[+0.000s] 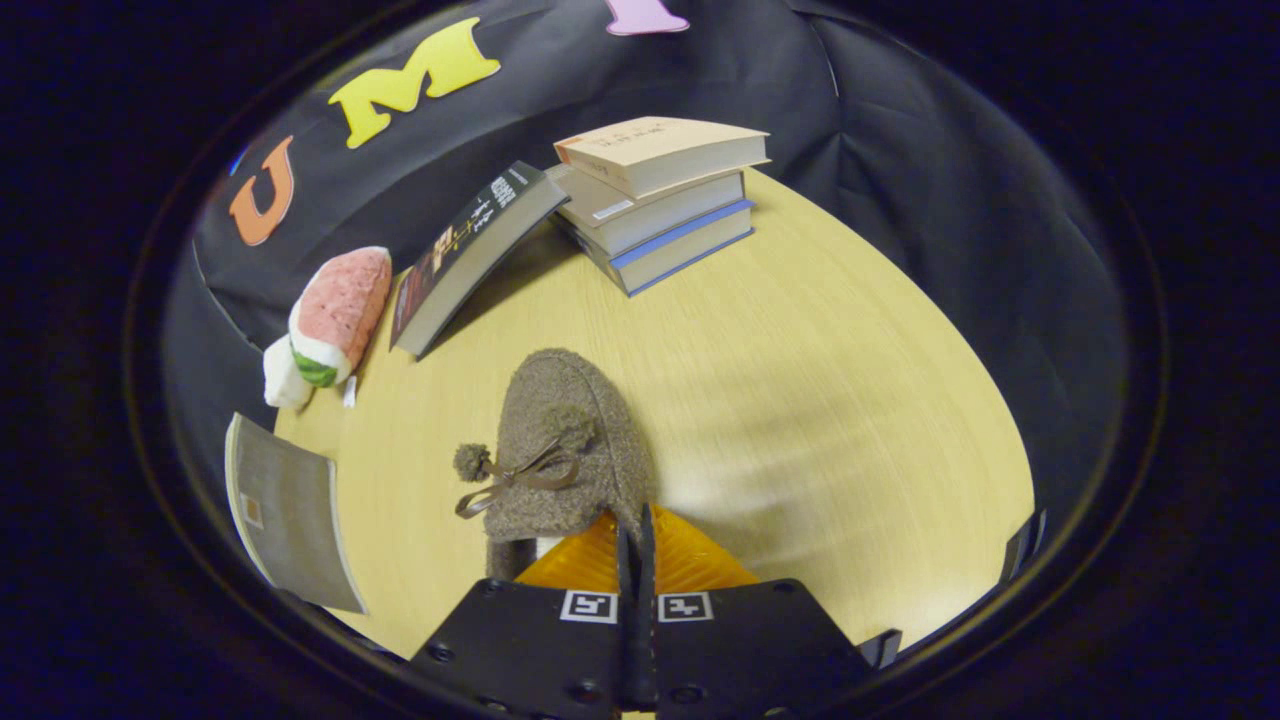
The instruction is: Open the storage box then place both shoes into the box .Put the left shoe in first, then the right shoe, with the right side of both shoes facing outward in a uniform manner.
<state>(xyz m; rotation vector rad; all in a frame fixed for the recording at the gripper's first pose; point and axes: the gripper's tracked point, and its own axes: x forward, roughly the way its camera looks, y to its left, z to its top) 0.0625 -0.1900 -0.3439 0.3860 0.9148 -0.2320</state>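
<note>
A brown fuzzy shoe (560, 440) with a bow and pompoms points away from me over the pale wooden table (820, 400). My gripper (636, 530) has its fingers pressed together on the rear right rim of the shoe's opening, with only a thin slit between them. The shoe's heel end is hidden behind the fingers and the gripper body.
A stack of three books (655, 200) sits at the far side, with a dark book (470, 255) leaning against it. A pink, white and green plush toy (330, 320) lies beyond the shoe to the left, and a grey booklet (285, 510) lies nearer.
</note>
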